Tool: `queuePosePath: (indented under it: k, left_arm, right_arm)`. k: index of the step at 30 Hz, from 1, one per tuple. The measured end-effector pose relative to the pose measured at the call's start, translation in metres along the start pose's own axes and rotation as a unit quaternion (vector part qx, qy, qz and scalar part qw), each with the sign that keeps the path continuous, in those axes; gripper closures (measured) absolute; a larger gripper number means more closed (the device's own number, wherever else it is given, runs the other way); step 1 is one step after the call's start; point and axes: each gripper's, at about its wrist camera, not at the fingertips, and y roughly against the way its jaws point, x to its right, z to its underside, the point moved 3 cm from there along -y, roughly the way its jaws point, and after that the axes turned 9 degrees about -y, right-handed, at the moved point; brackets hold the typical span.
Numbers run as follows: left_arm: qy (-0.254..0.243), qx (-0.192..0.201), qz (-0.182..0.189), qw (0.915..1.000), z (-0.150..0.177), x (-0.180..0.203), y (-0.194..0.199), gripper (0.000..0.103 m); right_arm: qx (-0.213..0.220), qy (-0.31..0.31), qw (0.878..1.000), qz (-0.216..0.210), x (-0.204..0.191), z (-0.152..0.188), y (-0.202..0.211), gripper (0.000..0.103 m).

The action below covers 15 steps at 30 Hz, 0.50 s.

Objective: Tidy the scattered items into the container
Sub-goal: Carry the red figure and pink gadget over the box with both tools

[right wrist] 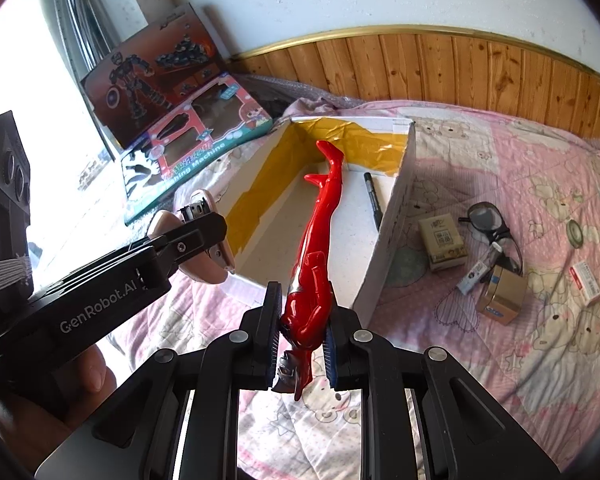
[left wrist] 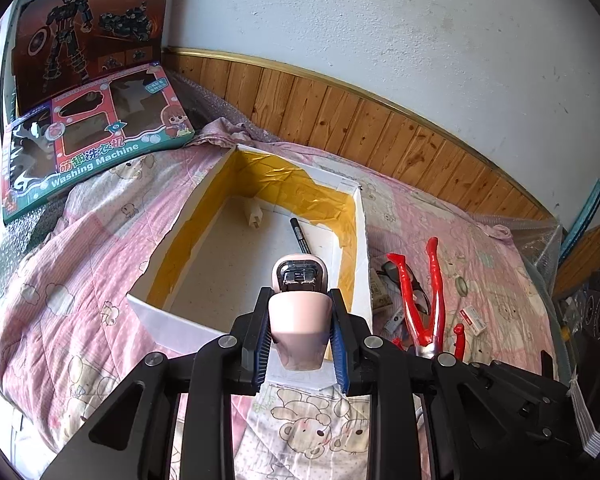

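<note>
A white cardboard box [left wrist: 362, 240] lined with yellow tape lies open on the pink bedspread. A white plug [left wrist: 254, 216] and a black marker [left wrist: 300, 234] lie inside it. My left gripper [left wrist: 300, 298] is shut on a pink stapler [left wrist: 298, 320], held above the box's near wall. My right gripper [right wrist: 305, 294] is shut on the torso of a red toy figure [right wrist: 320, 236]. The figure's legs point out over the box [right wrist: 392, 232]. In the right wrist view the left gripper [right wrist: 198, 236] and stapler [right wrist: 204, 268] hover by the box's left corner. The figure [left wrist: 436, 292] also shows right of the box.
On the bedspread right of the box lie glasses [right wrist: 486, 216], a yellowish carton [right wrist: 442, 242], a brown box [right wrist: 500, 296], a small tube [right wrist: 474, 276], a red-white packet [right wrist: 586, 282] and a tape roll [right wrist: 576, 232]. Two toy boxes [right wrist: 196, 156] lean at the back left. A hand [right wrist: 88, 368] holds the left gripper.
</note>
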Motion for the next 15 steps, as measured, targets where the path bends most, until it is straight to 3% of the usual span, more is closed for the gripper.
queuePosePath:
  k: [15]
  left_arm:
    - [-0.017, -0.002, -0.02, 0.9997, -0.037, -0.011, -0.022, 0.076]
  right_arm:
    - [-0.003, 0.004, 1.0, -0.011, -0.005, -0.04, -0.024, 0.084]
